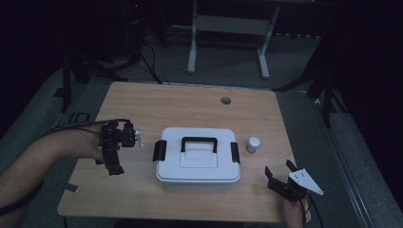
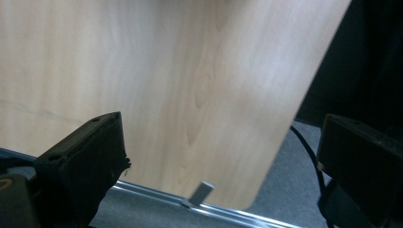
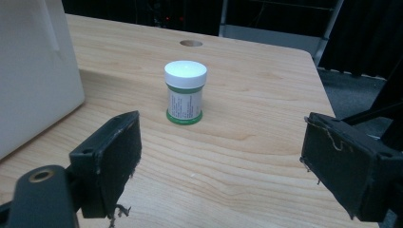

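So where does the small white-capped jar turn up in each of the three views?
High view: white-capped jar stands upright right of the white box, ahead of the right gripper.
Left gripper view: not in it.
Right gripper view: jar upper centre, beyond the open jaws.
Shared landmark: the round table hole.

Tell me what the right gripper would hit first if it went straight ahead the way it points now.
Probably the small white-capped jar. It stands upright on the table ahead of the open right gripper, a little left of the midline, so it may meet the left jaw first. The white box sits off to the side.
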{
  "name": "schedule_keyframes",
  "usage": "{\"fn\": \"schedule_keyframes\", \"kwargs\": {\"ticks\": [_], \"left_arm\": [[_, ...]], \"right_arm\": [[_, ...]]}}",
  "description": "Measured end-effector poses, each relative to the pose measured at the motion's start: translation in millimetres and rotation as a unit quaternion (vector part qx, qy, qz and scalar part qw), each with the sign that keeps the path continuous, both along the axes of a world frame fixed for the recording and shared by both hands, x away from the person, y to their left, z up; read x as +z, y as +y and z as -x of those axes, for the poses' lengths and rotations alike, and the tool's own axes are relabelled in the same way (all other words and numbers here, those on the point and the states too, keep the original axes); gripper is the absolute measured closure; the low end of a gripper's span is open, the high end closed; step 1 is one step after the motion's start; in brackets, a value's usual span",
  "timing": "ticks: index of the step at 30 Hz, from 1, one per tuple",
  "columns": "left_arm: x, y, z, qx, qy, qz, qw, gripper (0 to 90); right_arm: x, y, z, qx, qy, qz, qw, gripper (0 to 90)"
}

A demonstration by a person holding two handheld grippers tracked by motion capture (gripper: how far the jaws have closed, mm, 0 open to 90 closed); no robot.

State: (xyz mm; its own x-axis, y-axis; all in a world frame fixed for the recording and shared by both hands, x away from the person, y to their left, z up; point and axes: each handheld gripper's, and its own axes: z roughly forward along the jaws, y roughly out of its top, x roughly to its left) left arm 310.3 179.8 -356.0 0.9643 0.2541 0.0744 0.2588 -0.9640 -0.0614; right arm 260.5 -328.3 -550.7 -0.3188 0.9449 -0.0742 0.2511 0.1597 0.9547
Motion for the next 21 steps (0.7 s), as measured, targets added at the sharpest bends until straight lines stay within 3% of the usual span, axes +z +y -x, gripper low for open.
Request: {"fn": "schedule_keyframes", "kwargs": {"ticks": [11,21], "left_arm": [[10.6,-27.9,-7.7,-0.026,-0.013,0.002,0.9996,2.0],[23.1,-61.8,-21.0,-0.053,-0.025,0.019,0.9981,2.0]], "right_arm": [[0.1,-0.5,0.0,0.001,0.001,-0.001,1.0,12.9],[-0.1,-0.5,-0.2,0.003,0.002,-0.001,1.0,12.9]]}}
